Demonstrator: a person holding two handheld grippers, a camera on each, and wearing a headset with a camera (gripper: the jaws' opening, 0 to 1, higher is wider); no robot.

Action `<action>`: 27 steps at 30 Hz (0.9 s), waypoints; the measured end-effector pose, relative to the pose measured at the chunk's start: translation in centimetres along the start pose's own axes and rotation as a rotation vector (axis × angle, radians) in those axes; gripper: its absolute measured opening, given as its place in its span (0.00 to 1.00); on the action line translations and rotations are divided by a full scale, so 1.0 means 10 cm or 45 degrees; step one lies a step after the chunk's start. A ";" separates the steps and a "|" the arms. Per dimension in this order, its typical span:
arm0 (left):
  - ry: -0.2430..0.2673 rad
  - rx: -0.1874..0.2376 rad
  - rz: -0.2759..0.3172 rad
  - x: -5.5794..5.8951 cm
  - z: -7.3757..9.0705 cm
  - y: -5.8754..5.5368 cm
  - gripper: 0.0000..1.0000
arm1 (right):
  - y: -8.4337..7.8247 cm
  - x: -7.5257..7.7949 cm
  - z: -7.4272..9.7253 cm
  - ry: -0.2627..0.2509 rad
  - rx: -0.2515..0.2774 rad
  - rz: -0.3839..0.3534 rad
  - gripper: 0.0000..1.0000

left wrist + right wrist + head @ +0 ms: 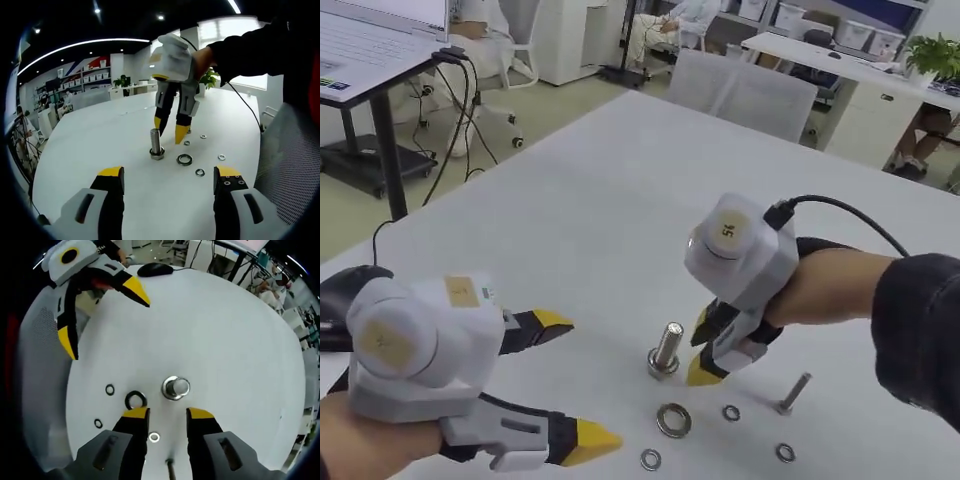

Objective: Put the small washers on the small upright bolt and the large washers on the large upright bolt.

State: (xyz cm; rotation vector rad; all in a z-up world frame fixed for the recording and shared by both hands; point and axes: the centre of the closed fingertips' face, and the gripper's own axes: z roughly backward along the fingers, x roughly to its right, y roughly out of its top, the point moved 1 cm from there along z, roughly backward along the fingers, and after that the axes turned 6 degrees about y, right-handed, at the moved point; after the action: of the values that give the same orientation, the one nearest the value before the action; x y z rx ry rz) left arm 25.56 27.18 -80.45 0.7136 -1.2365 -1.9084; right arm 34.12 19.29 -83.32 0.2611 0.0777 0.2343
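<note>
Nothing is threaded yet: your right gripper (700, 350) hangs with jaws apart and empty just beside the large bolt (665, 350), and your left gripper (590, 380) is wide open, well apart from the work. Your next move looks to be a low pinch on the rim of the large washer (673, 420), which lies flat near that bolt's foot. You have one large washer, three small washers (731, 412) and one small bolt (794, 392).

No. "56" sticker (728, 230), R tongs (700, 351)

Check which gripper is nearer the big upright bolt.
Right. The right gripper hangs open close beside the big bolt, tips pointing down; the left gripper sits open well back from it.
</note>
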 end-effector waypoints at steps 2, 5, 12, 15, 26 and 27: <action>-0.001 -0.008 -0.014 -0.01 -0.01 -0.01 0.72 | -0.01 -0.08 0.01 -0.001 0.000 0.014 0.31; -0.001 -0.006 -0.016 -0.02 -0.01 0.01 0.72 | 0.00 -0.18 0.00 0.010 0.003 0.030 0.31; 0.002 -0.002 -0.025 -0.06 -0.02 0.04 0.72 | 0.01 -0.35 -0.10 0.045 -0.007 0.052 0.33; 0.000 0.002 -0.030 -0.07 -0.02 0.06 0.72 | 0.02 -0.37 -0.16 0.053 -0.013 0.054 0.33; 0.003 0.010 -0.027 -0.08 -0.01 0.08 0.72 | 0.02 -0.40 -0.31 0.061 -0.043 0.069 0.31; 0.003 0.010 -0.027 -0.08 -0.01 0.08 0.72 | 0.02 -0.40 -0.32 0.059 -0.041 0.071 0.31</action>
State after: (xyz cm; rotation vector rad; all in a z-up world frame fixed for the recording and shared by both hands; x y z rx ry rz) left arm 26.32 27.62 -79.66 0.7355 -1.2400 -1.9209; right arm 29.90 19.32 -86.15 0.2260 0.1123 0.2966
